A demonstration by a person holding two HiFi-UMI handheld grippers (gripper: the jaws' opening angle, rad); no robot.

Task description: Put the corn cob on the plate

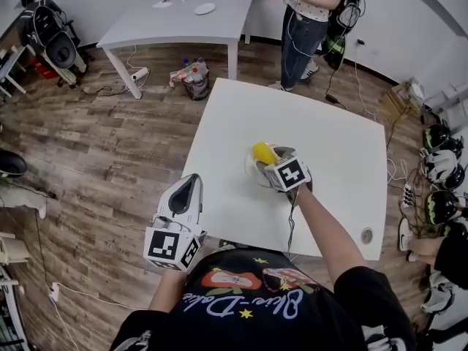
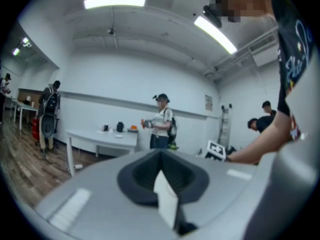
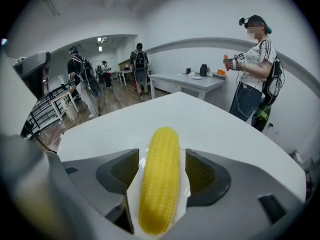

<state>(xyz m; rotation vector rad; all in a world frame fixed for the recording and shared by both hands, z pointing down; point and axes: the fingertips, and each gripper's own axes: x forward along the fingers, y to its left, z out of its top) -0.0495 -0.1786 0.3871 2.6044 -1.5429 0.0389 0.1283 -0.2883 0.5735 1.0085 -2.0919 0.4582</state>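
Right gripper view: what is gripped?
Reply: The corn cob (image 3: 159, 179) is clamped lengthwise in the right gripper (image 3: 159, 157), above the plate (image 1: 250, 174) on the table (image 1: 336, 159).
Query: And the left gripper (image 2: 164, 191)?
Reply: Its jaws are pressed together, with nothing held between them.

Corn cob (image 3: 160, 176) sits in the right tool (image 3: 161, 173), seemingly over the plate (image 1: 251, 169).

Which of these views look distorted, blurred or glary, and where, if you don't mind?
Head view: the wide lens bends the floorboards and the edges of the white table; light is even and shadows are soft. Left gripper view: the ceiling strip lights glare, and the close left gripper is blurred. Right gripper view: the corn cob is sharp, the corners are dark and the room curves.
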